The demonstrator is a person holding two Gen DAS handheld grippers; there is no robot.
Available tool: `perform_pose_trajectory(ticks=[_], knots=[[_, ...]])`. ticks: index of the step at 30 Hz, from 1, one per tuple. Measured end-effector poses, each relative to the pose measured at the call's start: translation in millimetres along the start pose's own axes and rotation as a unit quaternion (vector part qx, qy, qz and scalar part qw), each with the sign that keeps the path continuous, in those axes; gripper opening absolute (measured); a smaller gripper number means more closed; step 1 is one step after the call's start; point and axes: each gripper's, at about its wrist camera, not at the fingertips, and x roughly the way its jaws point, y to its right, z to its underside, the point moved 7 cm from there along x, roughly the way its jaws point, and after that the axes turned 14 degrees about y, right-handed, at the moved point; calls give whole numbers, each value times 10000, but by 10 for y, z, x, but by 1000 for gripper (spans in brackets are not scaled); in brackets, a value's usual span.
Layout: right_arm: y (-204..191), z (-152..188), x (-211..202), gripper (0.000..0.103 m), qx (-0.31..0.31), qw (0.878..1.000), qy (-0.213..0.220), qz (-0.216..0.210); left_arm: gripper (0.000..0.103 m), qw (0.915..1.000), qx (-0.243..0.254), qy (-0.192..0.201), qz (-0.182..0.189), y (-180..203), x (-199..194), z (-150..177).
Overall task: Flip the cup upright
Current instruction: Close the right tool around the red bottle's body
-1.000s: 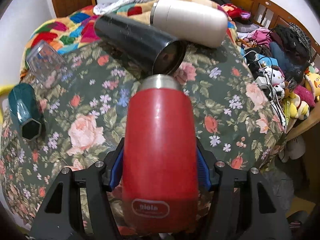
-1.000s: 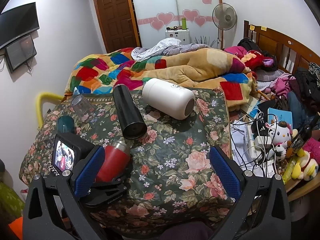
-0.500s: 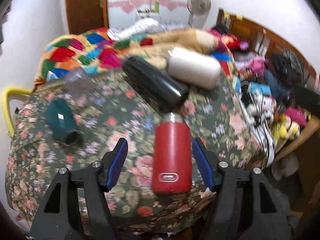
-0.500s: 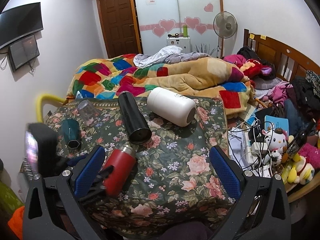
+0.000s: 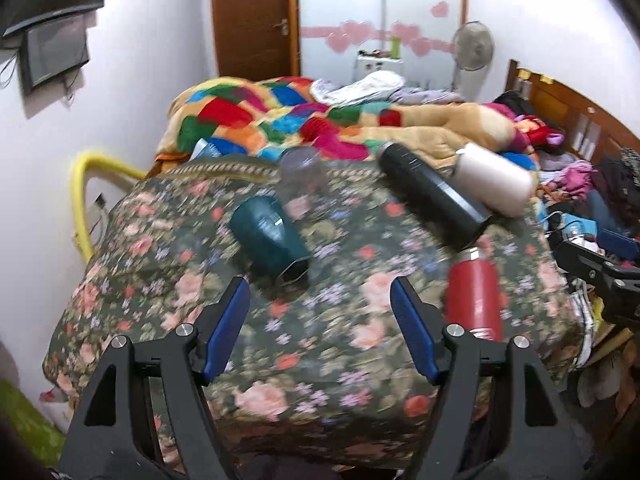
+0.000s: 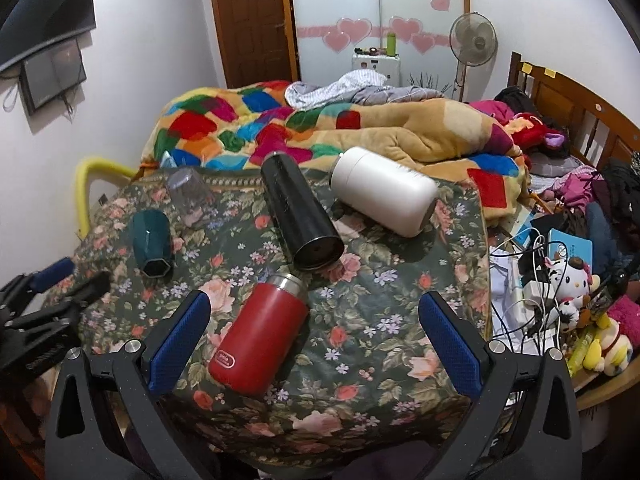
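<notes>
Several cups lie on their sides on a floral-covered table (image 6: 384, 312). A red flask (image 6: 260, 336) lies near the front edge, also in the left wrist view (image 5: 474, 296). A teal hexagonal cup (image 5: 272, 238) (image 6: 151, 242), a clear glass (image 5: 300, 184) (image 6: 188, 196), a black tumbler (image 5: 432, 200) (image 6: 300, 216) and a white flask (image 5: 494, 180) (image 6: 384, 196) lie further back. My left gripper (image 5: 320, 328) is open and empty, facing the teal cup. My right gripper (image 6: 314, 340) is open, with the red flask lying between its spread fingers.
A bed with a colourful patchwork blanket (image 6: 320, 128) lies behind the table. Cables, toys and clutter (image 6: 560, 280) crowd the right side. A yellow tube (image 6: 88, 184) stands at the left by the wall. The left gripper shows in the right wrist view (image 6: 52, 296).
My left gripper let go of the red flask, which lies on its side. The gripper pulled back and swung left toward the teal cup. The right gripper drew nearer the red flask.
</notes>
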Motion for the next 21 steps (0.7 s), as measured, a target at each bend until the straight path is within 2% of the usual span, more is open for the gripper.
perform_pose_trajectory(ticks=[4,6,9,15,21], knots=[[-75,172,309,103,-73,9991,-417,61,72,9996,-185,-202,-70,-139,141,173],[-122,279,496,103,43,9975,-704,-71,72,9994,-230,-254,-60,-119,200,221],[-149,393,689,90,329,9938,-1034,-232,72,9991,-286,-317,14,-91,279,278],[-186,598,916,80,866,9820,-1594,-527,72,9987,-335,-349,176,-25,373,286],[-289,710,1018,71,944,9738,-1921,-773,72,9990,-201,-333,221,63,406,287]])
